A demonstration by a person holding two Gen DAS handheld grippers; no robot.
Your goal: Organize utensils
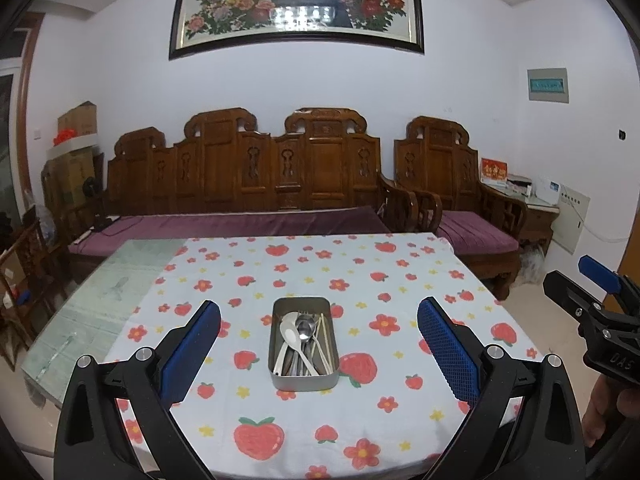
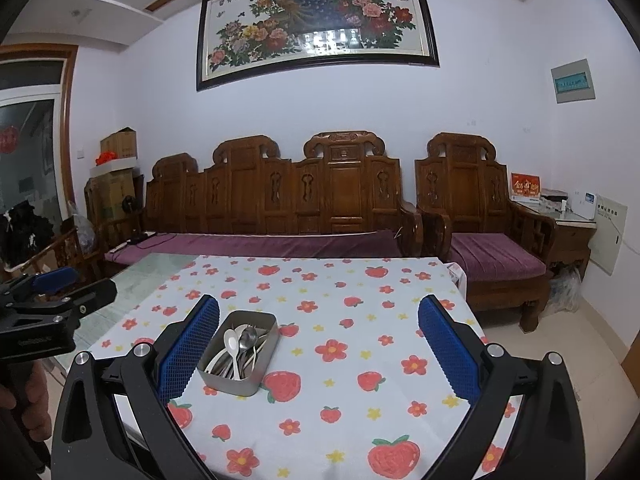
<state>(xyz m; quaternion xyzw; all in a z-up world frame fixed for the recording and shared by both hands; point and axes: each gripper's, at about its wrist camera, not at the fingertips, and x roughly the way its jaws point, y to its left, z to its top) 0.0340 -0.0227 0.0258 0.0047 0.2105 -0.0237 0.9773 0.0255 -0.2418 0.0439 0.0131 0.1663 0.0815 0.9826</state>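
Note:
A rectangular metal tin [image 1: 305,378] [image 2: 234,383] stands on the strawberry-print tablecloth [image 1: 360,276] [image 2: 360,320]. Inside it lie several utensils: a white plastic spoon [image 1: 290,334] [image 2: 231,340], a metal spoon [image 1: 305,330] [image 2: 247,339], a fork and pale chopsticks [image 1: 325,338]. My left gripper [image 1: 318,332] hangs open above the near part of the table, and the tin shows between its blue pads. My right gripper [image 2: 319,332] is open too, with the tin just inside its left pad [image 2: 188,354]. Neither holds anything.
The cloth covers only part of a glass-topped table [image 1: 100,292] [image 2: 136,276]; bare glass shows at the left. Behind the table stand a carved wooden sofa [image 1: 248,184] and armchair [image 2: 480,216] with purple cushions. A hand [image 2: 34,404] holds the left gripper's handle.

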